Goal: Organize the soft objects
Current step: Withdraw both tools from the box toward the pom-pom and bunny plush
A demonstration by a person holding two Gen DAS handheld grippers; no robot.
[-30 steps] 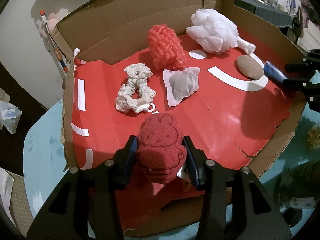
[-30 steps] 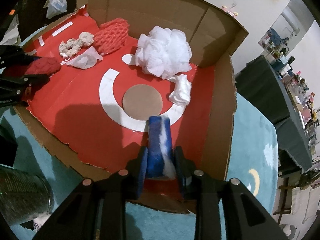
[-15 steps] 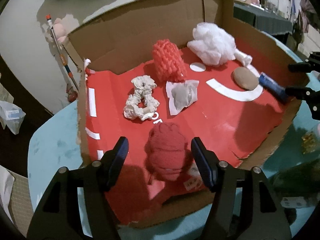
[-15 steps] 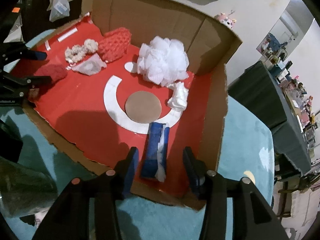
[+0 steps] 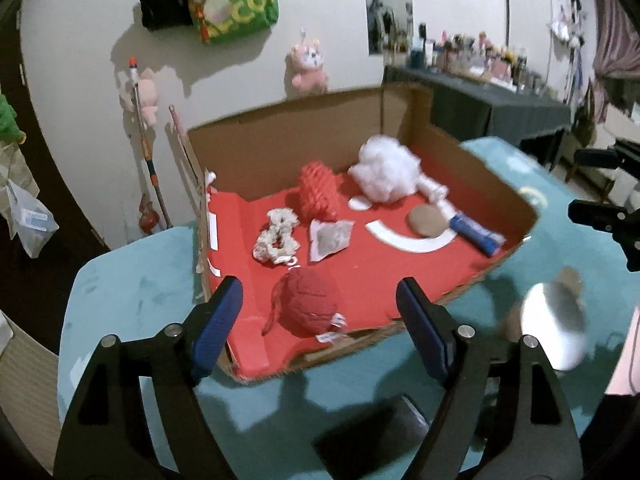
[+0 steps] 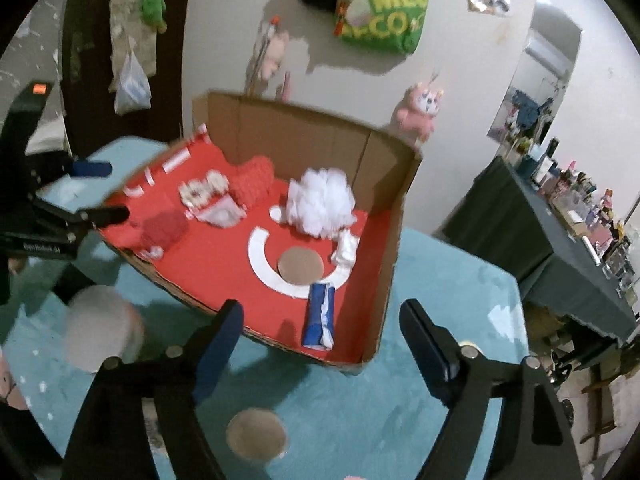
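Note:
A red plush toy (image 5: pixel 308 308) lies at the near edge of the red-lined cardboard box (image 5: pixel 472 152). My left gripper (image 5: pixel 320 304) hovers above and short of it, jaws opening, nothing pressed between them. A blue and white soft roll (image 6: pixel 320 316) lies at the box's near right corner; my right gripper (image 6: pixel 322 324) is raised in front of it, jaws opening and empty. Inside the box also lie a white fluffy puff (image 5: pixel 386 174), an orange mesh sponge (image 5: pixel 318 192), a cream knitted piece (image 5: pixel 278 236) and a grey cloth pouch (image 5: pixel 332 236).
The box sits on a teal table (image 6: pixel 440 280). A shiny round lid or cup (image 5: pixel 554 326) and a dark flat object (image 5: pixel 372 436) are near the box front. A round tan item (image 6: pixel 256 434) lies below the right gripper. A dark side table (image 6: pixel 560 232) with bottles stands at right.
Both grippers let go of their objects, opened wide, and pulled up and back from the box. The red plush and the blue roll now rest on the box floor.

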